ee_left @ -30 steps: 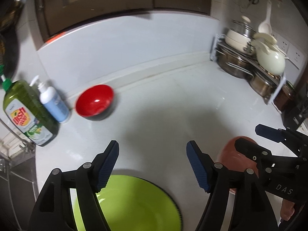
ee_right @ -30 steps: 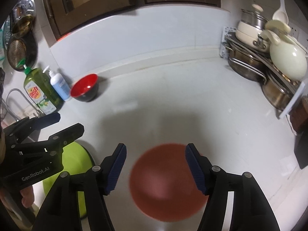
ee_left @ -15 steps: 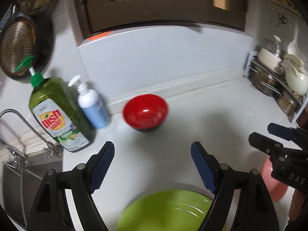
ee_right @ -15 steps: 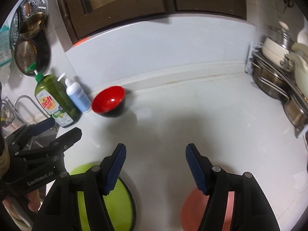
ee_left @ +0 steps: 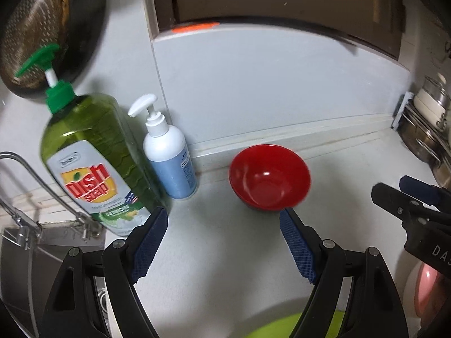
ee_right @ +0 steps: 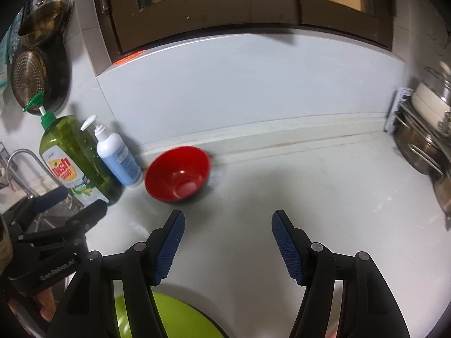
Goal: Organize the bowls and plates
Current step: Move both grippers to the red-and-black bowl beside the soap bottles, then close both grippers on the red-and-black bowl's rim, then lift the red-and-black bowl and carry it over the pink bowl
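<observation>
Red bowl [ee_left: 269,177] lies beyond parted, empty left fingers [ee_left: 297,246].

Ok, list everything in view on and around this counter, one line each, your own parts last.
red bowl: one, red inside and dark outside, upright near the back ledge.
dish soap bottle: one, green with a green pump, far left by the sink.
lotion bottle: one, white and blue with a white pump, between soap and bowl.
green plate: one, lime green, at the near edge.
pink plate: one, pink, lower right, mostly hidden.
faucet: one, metal, over the sink at left.
strainers: at least two, metal, hanging on the left wall.
pot rack: one, steel and cream pots, far right.
counter: one, white.
left gripper: black with blue pads, open, empty.
right gripper: same colours, open, empty.
</observation>
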`<move>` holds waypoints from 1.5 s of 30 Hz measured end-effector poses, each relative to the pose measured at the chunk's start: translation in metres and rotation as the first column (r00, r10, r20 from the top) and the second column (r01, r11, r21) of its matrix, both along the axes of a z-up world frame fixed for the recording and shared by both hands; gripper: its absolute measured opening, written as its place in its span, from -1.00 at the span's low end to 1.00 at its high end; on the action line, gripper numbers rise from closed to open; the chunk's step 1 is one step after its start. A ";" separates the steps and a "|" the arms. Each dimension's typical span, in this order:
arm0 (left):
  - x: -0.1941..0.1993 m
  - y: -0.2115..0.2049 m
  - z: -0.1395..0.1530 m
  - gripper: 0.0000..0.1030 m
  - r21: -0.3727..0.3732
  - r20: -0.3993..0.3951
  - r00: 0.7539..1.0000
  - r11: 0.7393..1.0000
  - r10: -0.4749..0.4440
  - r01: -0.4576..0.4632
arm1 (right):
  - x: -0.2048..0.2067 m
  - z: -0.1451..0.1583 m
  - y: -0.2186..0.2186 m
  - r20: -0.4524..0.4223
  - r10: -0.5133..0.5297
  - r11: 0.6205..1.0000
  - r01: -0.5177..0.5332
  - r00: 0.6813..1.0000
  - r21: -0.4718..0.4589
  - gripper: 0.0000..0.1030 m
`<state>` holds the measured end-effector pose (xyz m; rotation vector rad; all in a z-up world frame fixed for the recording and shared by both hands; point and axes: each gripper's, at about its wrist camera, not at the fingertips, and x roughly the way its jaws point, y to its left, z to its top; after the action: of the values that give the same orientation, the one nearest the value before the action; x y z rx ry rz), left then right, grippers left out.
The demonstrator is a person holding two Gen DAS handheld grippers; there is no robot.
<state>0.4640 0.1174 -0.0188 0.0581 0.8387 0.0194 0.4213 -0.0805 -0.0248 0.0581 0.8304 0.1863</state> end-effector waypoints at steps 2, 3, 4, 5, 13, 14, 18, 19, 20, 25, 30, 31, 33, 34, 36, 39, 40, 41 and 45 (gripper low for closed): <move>0.011 0.003 -0.007 0.58 -0.009 -0.012 1.000 1.000 -0.001 0.001 | 0.012 -0.002 0.009 0.002 -0.003 1.000 0.003 1.000 0.008 0.27; 0.017 0.003 -0.011 0.57 -0.009 -0.016 1.000 1.000 0.000 0.000 | 0.019 -0.004 0.012 0.000 -0.004 1.000 0.004 1.000 0.017 0.27; 0.022 0.004 -0.014 0.57 -0.007 -0.016 1.000 1.000 0.001 -0.001 | 0.025 -0.006 0.015 -0.002 -0.002 1.000 0.002 1.000 0.023 0.27; 0.026 0.005 -0.017 0.57 -0.004 -0.015 1.000 1.000 0.001 -0.001 | 0.031 -0.008 0.018 -0.008 0.002 1.000 -0.002 1.000 0.027 0.27; 0.057 0.002 -0.046 0.48 0.046 -0.030 0.999 0.999 -0.016 0.017 | 0.077 -0.037 0.033 -0.074 -0.002 0.996 0.008 0.997 0.084 0.26; 0.063 0.001 -0.050 0.47 0.052 -0.036 0.999 0.999 -0.016 0.018 | 0.082 -0.041 0.035 -0.083 -0.006 0.997 0.013 0.997 0.082 0.26; 0.080 0.003 -0.066 0.32 0.031 -0.073 0.997 0.999 -0.014 0.017 | 0.099 -0.057 0.039 -0.119 -0.018 0.996 0.028 0.993 0.085 0.22; 0.083 0.001 -0.067 0.28 0.025 -0.078 0.997 1.000 -0.015 0.017 | 0.103 -0.061 0.039 -0.132 -0.023 0.995 0.035 0.991 0.088 0.15; 0.087 0.000 -0.070 0.27 0.023 -0.079 0.997 1.000 -0.014 0.016 | 0.107 -0.066 0.040 -0.147 -0.024 0.995 0.038 0.989 0.093 0.08; 0.101 -0.004 -0.080 0.09 0.033 -0.086 0.996 0.999 -0.036 0.039 | 0.120 -0.083 0.042 -0.194 -0.020 0.994 0.041 0.981 0.105 -0.13; 0.114 -0.009 -0.090 -0.22 0.020 -0.116 0.992 0.998 -0.051 0.054 | 0.127 -0.096 0.042 -0.235 -0.013 0.993 0.040 0.972 0.112 -0.35; 0.115 -0.010 -0.091 -0.32 0.017 -0.125 0.991 0.998 -0.052 0.055 | 0.128 -0.099 0.042 -0.248 -0.011 0.992 0.041 0.969 0.116 -0.40; 0.118 -0.011 -0.095 -0.41 0.005 -0.141 0.988 0.998 -0.055 0.057 | 0.129 -0.102 0.041 -0.258 -0.011 0.991 0.045 0.966 0.128 -0.46; 0.120 -0.011 -0.096 -0.51 -0.002 -0.148 0.987 0.998 -0.057 0.058 | 0.129 -0.103 0.040 -0.259 -0.009 0.990 0.046 0.966 0.134 -0.48; 0.124 -0.008 -0.099 -0.63 -0.032 -0.161 0.985 0.998 -0.067 0.062 | 0.130 -0.103 0.040 -0.261 -0.005 0.989 0.043 0.965 0.141 -0.59; 0.125 -0.010 -0.100 -0.74 -0.048 -0.168 0.983 0.997 -0.070 0.063 | 0.130 -0.102 0.042 -0.263 -0.007 0.991 0.043 0.965 0.131 -0.70; 0.125 -0.012 -0.101 -0.74 -0.045 -0.167 0.984 0.997 -0.068 0.061 | 0.130 -0.101 0.042 -0.262 -0.007 0.991 0.043 0.965 0.130 -0.70; 0.124 -0.014 -0.101 -0.75 -0.039 -0.162 0.984 0.997 -0.067 0.062 | 0.130 -0.100 0.042 -0.262 -0.007 0.991 0.043 0.965 0.130 -0.70; 0.119 -0.020 -0.096 -0.75 -0.018 -0.149 0.986 0.998 -0.070 0.068 | 0.130 -0.098 0.042 -0.268 -0.020 0.991 0.055 0.963 0.122 -0.72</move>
<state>0.5835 0.0972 -0.1144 0.0777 0.9865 -0.0562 0.5518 -0.0387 -0.1232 0.2239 1.0847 0.1985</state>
